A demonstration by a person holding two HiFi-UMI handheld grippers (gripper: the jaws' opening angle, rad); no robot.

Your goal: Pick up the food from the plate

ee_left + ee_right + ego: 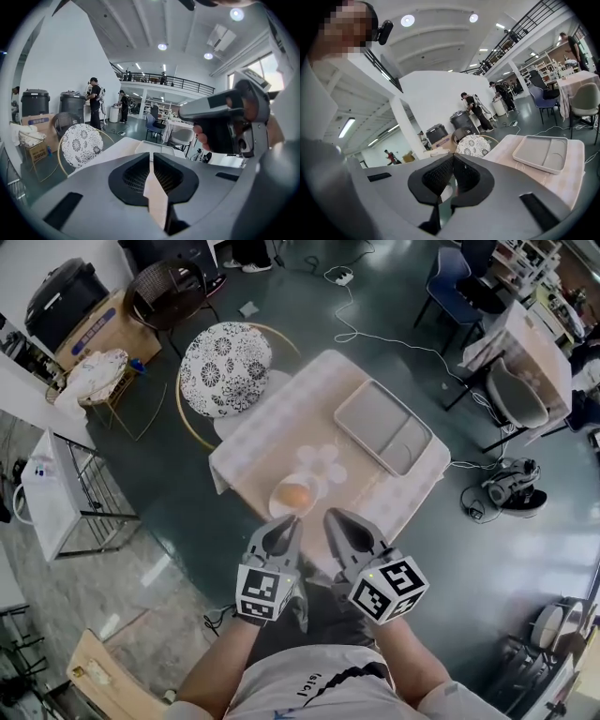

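Left gripper (151, 158) jaws are being held closed on nothing, pointed over the table (116, 151) toward the grey tray (154, 146), while the right gripper (229, 121) is being gripped by a hand (202, 137) alongside.

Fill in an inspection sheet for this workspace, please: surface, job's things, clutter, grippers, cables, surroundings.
Surface: table under a pale checked cloth.
Job's things: orange-brown food on a plate at the near edge, untouched.
Clutter: empty grey tray; white flower-shaped piece.
Grippers: left gripper and right gripper both shut and empty, close to the plate.
Cables: white cable on the floor beyond the table.
Surroundings: patterned chair, blue chair, people far behind.
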